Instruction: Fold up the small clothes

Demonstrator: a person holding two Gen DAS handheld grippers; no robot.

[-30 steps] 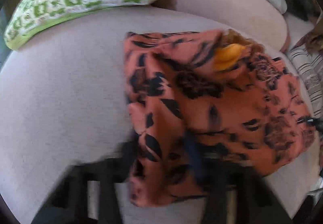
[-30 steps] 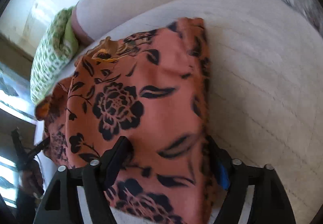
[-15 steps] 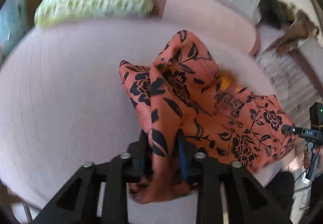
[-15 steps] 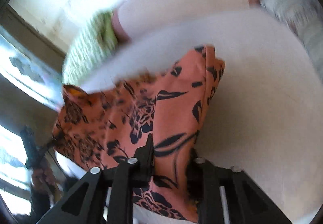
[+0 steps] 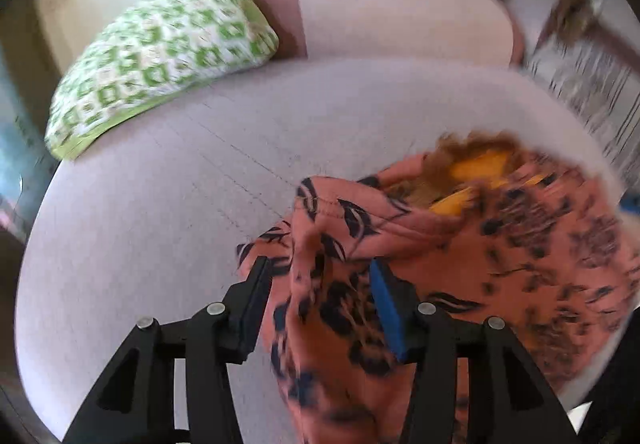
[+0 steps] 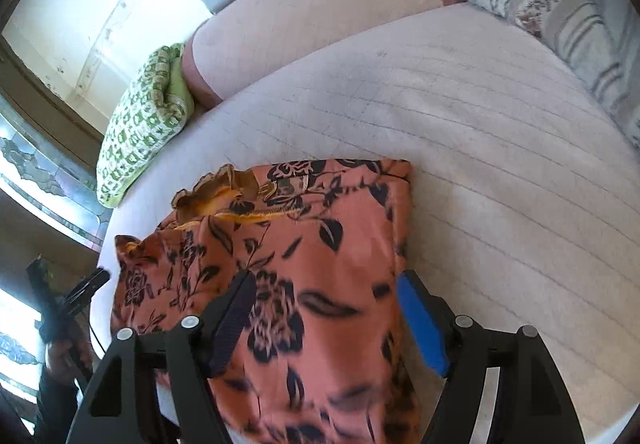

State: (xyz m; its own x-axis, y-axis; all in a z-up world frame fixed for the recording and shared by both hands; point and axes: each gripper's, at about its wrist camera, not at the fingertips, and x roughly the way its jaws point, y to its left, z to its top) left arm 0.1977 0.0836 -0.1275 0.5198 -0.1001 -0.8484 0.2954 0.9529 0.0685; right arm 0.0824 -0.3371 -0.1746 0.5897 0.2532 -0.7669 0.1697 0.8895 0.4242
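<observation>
An orange garment with a black flower print (image 5: pixel 460 264) lies folded on the pale quilted mattress (image 5: pixel 160 224), its yellow lining showing at the far edge. My left gripper (image 5: pixel 320 268) is at the garment's near left part. Its jaws are opening, and cloth lies loose between them without being pinched. In the right wrist view the garment (image 6: pixel 304 244) fills the lower middle. My right gripper (image 6: pixel 326 276) straddles its near right part with jaws opening wide, and neither pad presses on the cloth.
A green-and-white patterned cushion (image 5: pixel 160 56) (image 6: pixel 144 124) lies at the far left of the mattress (image 6: pixel 480 164). Behind it runs a pink bolster (image 5: pixel 400 16). Striped bedding (image 6: pixel 560 12) lines the right side. A hand with a black device (image 6: pixel 64 308) shows at the left edge.
Both grippers pinched the garment's near edge, lifted it and carried it over the rest. Both sets of jaws now stand wider apart and the cloth has dropped from their grip.
</observation>
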